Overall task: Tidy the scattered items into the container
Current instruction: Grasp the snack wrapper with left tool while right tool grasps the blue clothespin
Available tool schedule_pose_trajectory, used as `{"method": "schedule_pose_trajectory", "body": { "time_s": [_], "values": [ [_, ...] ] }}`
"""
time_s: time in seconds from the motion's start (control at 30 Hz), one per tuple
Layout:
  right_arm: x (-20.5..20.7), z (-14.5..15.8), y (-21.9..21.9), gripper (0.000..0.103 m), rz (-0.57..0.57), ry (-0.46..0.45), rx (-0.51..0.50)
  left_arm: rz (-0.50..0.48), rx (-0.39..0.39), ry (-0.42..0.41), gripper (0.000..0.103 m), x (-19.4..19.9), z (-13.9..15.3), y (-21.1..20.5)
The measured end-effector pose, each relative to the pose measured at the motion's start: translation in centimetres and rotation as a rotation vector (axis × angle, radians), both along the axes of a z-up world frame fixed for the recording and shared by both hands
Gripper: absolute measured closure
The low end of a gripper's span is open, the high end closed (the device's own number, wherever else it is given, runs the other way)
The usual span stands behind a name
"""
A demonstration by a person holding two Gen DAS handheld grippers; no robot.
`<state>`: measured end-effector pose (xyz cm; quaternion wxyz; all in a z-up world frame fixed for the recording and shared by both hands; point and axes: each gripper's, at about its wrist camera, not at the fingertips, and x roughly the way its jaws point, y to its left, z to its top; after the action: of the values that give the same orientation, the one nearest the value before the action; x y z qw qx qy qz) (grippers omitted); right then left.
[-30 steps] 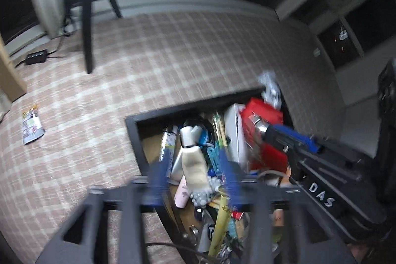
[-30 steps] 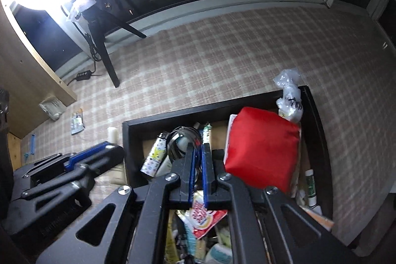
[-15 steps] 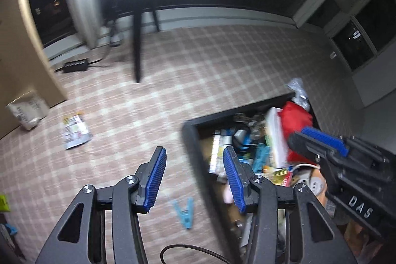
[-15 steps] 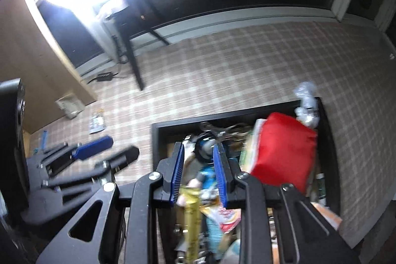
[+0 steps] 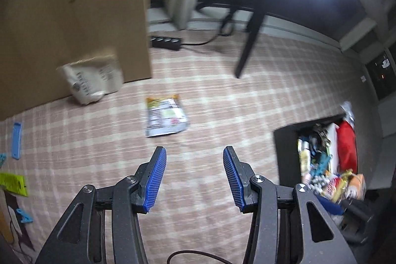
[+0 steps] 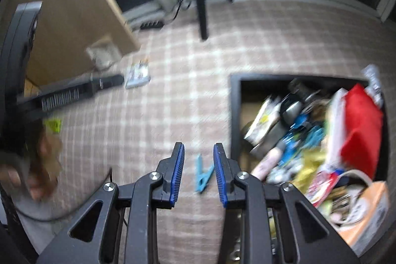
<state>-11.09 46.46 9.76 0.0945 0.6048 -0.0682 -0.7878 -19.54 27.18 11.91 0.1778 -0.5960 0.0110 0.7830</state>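
A: Your left gripper is spread wide over the checked carpet, nothing between the blue pads. A printed snack packet lies flat on the floor just ahead of it.

B: And behind that packet, a white pouch leans against the wooden panel. Off to your left there's a blue strip, a yellow-green tag and a small blue clip.

A: The black container sits at your right, well apart from those pieces, already heaped: a red pouch along its far side, wrappers and tubes blurred together.

B: Now your right gripper. Its jaws stand partly apart, narrower than the left's, and hold nothing.

A: Look between them, though: a blue clothespin lies on the carpet, in line with the gap. Whether the pads touch it, you can't tell through the blur.

B: It's just outside the container's near wall. The red pouch shows here too, on top of the pile.
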Motion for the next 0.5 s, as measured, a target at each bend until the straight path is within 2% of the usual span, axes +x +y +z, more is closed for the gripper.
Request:
{"method": "schedule_pose_trajectory", "body": {
  "time_s": [0.03, 0.1, 0.17, 0.5],
  "values": [
    [0.2, -0.6, -0.3, 0.079, -0.001, -0.01, 0.002, 0.012, 0.003, -0.008, 0.056, -0.4, -0.2, -0.4],
    [0.6, -1.9, -0.8, 0.079, -0.012, -0.033, 0.005, 0.035, 0.014, -0.017, 0.047, -1.1, -0.8, -0.9],
    [0.9, -2.9, -1.0, 0.079, -0.03, -0.054, 0.007, 0.046, 0.016, -0.016, 0.043, -1.7, -1.3, -1.0],
    [1.5, -6.5, -1.0, 0.077, -0.094, -0.135, 0.031, 0.054, -0.019, -0.07, 0.043, -4.4, -5.5, 0.6]
  ]
}}
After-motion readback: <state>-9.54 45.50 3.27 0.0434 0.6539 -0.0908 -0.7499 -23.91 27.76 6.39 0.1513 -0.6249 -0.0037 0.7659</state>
